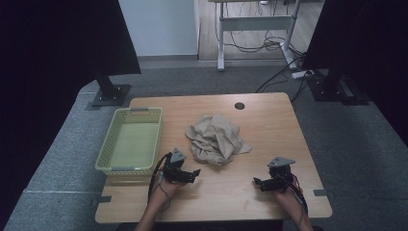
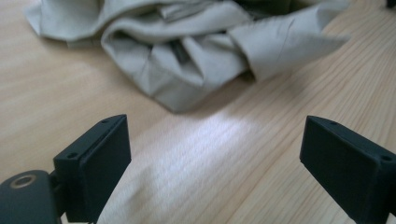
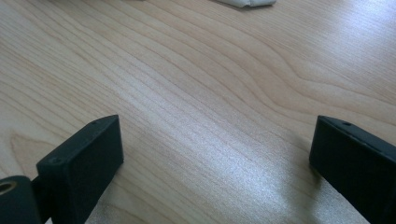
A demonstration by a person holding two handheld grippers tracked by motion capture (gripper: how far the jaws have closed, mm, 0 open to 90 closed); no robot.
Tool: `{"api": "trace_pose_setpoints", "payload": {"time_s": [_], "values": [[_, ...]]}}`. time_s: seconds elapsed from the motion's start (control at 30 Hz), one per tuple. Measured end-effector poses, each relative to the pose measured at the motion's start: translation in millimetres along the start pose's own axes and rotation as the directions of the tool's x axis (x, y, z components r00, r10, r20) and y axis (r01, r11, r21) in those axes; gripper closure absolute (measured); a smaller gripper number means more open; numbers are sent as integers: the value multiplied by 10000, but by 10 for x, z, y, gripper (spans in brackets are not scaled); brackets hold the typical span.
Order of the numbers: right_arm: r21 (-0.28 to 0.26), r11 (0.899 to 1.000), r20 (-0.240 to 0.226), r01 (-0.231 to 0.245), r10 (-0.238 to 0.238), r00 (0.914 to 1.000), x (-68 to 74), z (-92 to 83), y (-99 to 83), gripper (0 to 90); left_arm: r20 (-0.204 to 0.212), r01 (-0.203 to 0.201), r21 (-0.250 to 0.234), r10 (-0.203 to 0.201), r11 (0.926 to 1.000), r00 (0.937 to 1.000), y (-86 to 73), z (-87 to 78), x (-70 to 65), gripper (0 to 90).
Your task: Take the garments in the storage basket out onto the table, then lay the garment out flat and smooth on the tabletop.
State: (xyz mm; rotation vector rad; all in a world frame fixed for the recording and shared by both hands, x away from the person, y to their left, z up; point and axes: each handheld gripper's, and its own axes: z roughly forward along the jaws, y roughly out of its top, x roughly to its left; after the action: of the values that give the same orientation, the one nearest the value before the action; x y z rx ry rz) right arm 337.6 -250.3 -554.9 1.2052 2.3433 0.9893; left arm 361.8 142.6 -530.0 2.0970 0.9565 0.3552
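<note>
- Left hand-held gripper (image 1: 191,173): jaws wide apart, nothing held, near the worktop's front edge, aimed at the cloth; likely staged for a first grab.
- Right hand-held gripper (image 1: 257,182): jaws apart, nothing held, toward the front-right corner, over bare wood.
- Worktop (image 1: 269,125): light wood.
- Basket (image 1: 107,153): yellow-green, at the left edge, nothing inside; probably the drop spot.
- Cloth (image 1: 216,138): beige, crumpled at centre, just beyond the left jaws.

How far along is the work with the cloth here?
Nothing looks done: the crumpled beige cloth lies loose mid-table and the green basket holds nothing. In hand: left gripper and right gripper rest open near it, touching nothing. Grasping and handling the cloth remain.
</note>
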Motion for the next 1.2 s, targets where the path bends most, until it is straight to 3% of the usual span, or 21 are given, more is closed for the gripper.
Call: {"api": "trace_pose_setpoints", "payload": {"time_s": [0.27,0.3,0.63,1.2], "values": [[-1,10000,0,2,-2,10000,0,0,0,27,-286,-256,564,273,9981,9992,-154,94,-35,87],[-2,10000,1,2,-2,10000,0,0,0,26,-478,-407,705,441,9967,9979,-172,109,-46,87],[-3,10000,-13,17,-17,10000,1,0,-1,26,-550,-317,810,362,9962,9978,-167,121,-31,39],[-4,10000,-10,13,-13,10000,1,0,-1,26,-610,-332,761,379,9965,9974,-140,107,-10,92]]}}
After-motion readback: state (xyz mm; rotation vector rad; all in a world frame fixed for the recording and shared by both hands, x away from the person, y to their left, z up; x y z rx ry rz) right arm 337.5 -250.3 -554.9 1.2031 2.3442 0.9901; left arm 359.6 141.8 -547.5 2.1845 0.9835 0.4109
